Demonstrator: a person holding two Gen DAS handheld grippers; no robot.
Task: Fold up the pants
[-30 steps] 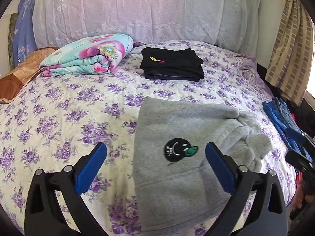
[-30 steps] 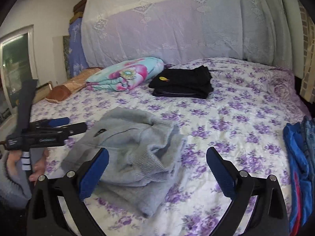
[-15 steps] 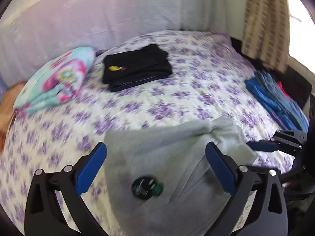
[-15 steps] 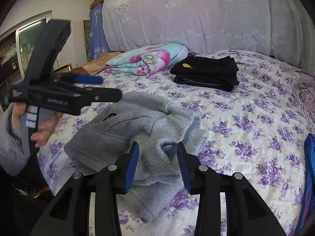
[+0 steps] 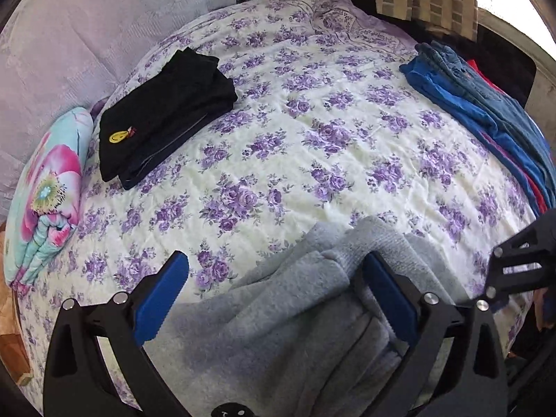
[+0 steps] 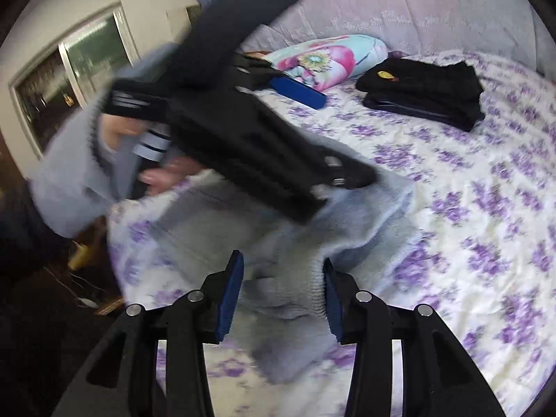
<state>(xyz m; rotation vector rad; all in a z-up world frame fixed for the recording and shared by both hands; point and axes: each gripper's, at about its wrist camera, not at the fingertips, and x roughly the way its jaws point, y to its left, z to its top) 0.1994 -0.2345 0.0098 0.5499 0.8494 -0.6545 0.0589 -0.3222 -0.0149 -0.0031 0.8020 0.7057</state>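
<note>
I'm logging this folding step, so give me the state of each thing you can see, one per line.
Grey pants: bunched, partly folded.
Black clothes: folded, stacked.
Blue clothes: loose pile at bed edge.
Quilt: folded.
Left gripper: open over pants.
Right gripper: opening, pants cuff between pads.

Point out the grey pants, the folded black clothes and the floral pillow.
grey pants [image 5: 285, 316]: left wrist view, fleece middle.
folded black clothes [image 5: 166, 114]: left wrist view, top layer.
floral pillow [image 5: 48, 191]: left wrist view, pink flower print.

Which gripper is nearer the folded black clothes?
Left. The left gripper reaches over the grey pants toward the black clothes; the right gripper, its jaws opening around the pants' edge, sits farther back.
</note>
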